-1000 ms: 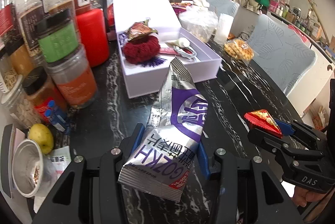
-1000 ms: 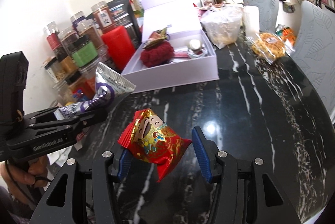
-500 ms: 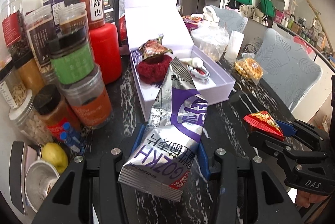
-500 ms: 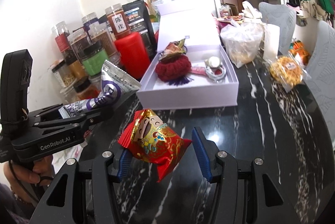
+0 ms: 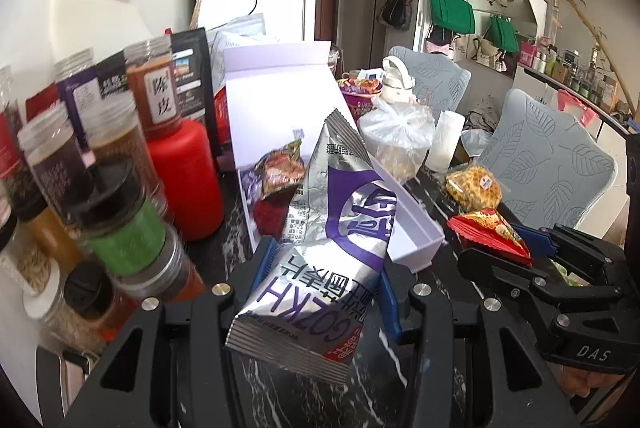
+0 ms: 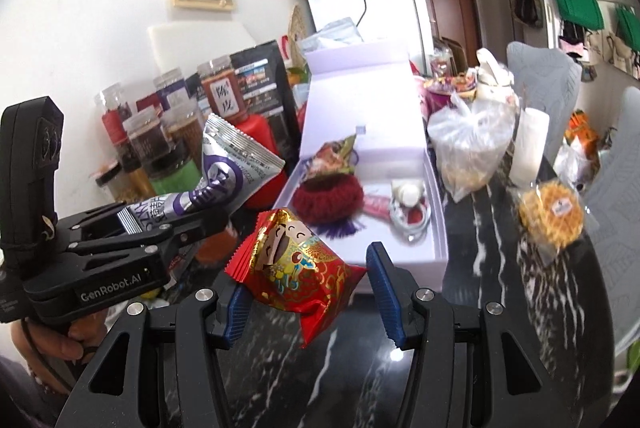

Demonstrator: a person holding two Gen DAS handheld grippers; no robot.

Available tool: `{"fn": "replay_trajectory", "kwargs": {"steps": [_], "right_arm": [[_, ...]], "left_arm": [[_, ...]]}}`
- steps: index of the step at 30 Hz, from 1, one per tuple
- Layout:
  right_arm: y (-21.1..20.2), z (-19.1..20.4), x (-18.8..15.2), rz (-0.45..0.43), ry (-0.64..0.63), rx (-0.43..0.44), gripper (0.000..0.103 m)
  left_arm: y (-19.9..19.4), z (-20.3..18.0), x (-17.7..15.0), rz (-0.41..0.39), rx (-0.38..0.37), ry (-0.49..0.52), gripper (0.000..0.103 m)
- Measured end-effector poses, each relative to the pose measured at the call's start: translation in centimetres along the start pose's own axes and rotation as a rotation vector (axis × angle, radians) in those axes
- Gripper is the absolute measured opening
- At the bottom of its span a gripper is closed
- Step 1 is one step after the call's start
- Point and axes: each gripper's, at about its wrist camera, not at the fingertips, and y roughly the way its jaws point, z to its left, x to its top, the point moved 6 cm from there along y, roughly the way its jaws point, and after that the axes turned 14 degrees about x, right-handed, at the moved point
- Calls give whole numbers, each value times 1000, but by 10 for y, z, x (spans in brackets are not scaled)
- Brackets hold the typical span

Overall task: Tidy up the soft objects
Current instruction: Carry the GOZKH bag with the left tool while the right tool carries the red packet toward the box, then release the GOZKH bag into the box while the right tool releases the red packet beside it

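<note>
Partly hidden: white box (image 5: 416, 228) | behind silver packet (image 5: 320, 268) | jars (image 5: 120, 196) blurred

Jars (image 5: 120, 188) left of box (image 5: 416, 240); knitted pouch (image 6: 328, 198) inside box.

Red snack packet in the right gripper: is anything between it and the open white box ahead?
Nothing visible blocks it. The red snack packet hangs in the right gripper above bare black tabletop, with the white box just beyond. Inside, a dark red knitted item fills the left part; the near right floor looks free.
</note>
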Motion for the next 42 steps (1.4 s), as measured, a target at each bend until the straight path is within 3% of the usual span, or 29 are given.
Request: {"fn": "replay_trajectory", "kwargs": {"steps": [16, 32, 42], "right_arm": [[22, -26, 88, -64, -44, 34, 53], [98, -78, 90, 4, 15, 48, 53], [130, -100, 75, 98, 44, -23, 53]], "left_arm": [[27, -10, 77, -108, 41, -27, 46], [113, 0, 67, 23, 93, -53, 46], [151, 5, 50, 100, 139, -22, 46]]}}
